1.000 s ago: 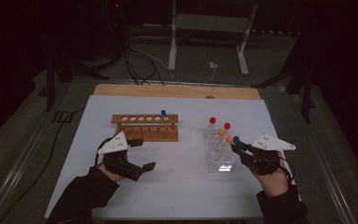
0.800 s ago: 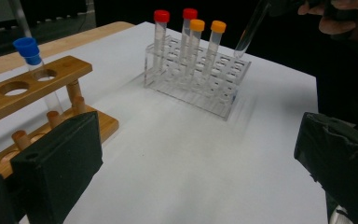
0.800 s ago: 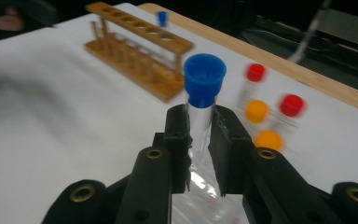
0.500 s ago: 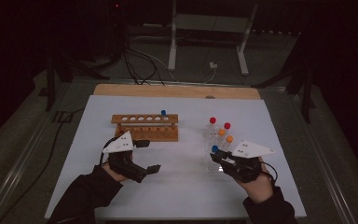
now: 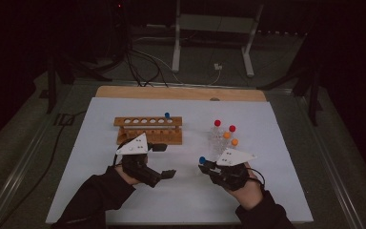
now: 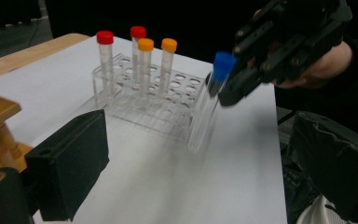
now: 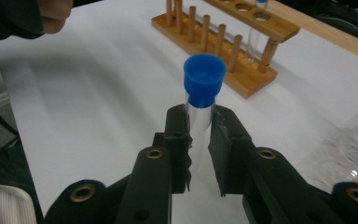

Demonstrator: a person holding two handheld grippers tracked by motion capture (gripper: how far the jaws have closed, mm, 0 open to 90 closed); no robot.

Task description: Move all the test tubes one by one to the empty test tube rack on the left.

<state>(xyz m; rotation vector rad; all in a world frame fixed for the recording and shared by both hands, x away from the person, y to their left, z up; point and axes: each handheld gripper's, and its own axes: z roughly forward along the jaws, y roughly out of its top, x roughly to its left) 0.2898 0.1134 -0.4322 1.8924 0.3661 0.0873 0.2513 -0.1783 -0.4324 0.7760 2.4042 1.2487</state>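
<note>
A white sheet covers the surface, wood showing along its far edge, in a dark room with cables on the floor. Four capped tubes, two red and two orange, stand in a clear plastic rack. A wooden rack holds one blue-capped tube. The right tongs clamp a glass blue-capped tube above the sheet, just beside the clear rack. The left tongs gape wide, empty.

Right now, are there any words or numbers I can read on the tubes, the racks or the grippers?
None: no word, number or sign can be read.
Blue-capped tube in the right gripper: plain cap, bare glass.
Clear rack, wooden rack, left gripper: no lettering visible.
</note>
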